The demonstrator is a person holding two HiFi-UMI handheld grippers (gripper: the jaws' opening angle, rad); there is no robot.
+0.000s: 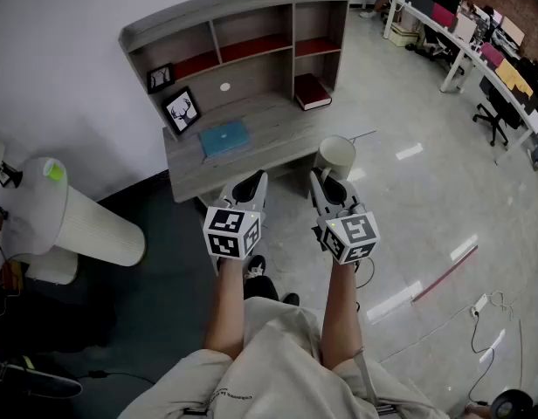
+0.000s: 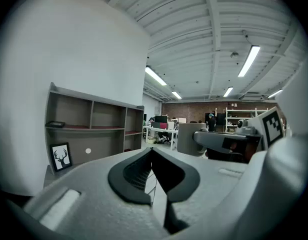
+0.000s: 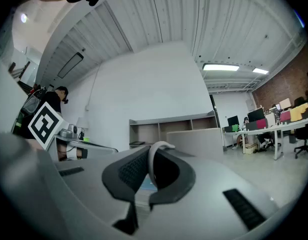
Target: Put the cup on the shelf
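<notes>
1. Now, head view: the grey wooden shelf unit with red-lined upper compartments (image 1: 281, 127) fills the upper centre of the frame, against a white wall.
   - On its lower surface, left of centre, lies a teal flat book (image 1: 224, 138), and a black-framed deer picture (image 1: 181, 110) leans just beside it to the upper left.
   - A dark red book (image 1: 312, 92) sits at the unit's right end.
   - Both arms reach up from the bottom of the frame. The left gripper (image 1: 251, 184) is at centre-left and the right gripper (image 1: 324, 182) is just beside it.
   - The cream cylindrical cup with a loop handle (image 1: 337, 155) hangs off the right gripper's tips, in front of the unit's right front corner and above the glossy floor, not on any shelf.

2. Over to the left gripper view: the left gripper (image 2: 152, 156) has its dark pads pressed together at the tips, with nothing between them.
   - The shelf unit (image 2: 94, 129) stands at mid-left with the deer picture (image 2: 60, 156) below it.
   - At mid-right the cup (image 2: 190, 139) shows, carried by the right gripper (image 2: 229, 141).

3. And the right gripper view: the right gripper (image 3: 153, 170) is pinching the cup's pale handle, which curves up between the pads.
   - The cup (image 3: 199, 141) rises behind the pads at centre, and the shelf unit (image 3: 164, 126) is further back.
</notes>
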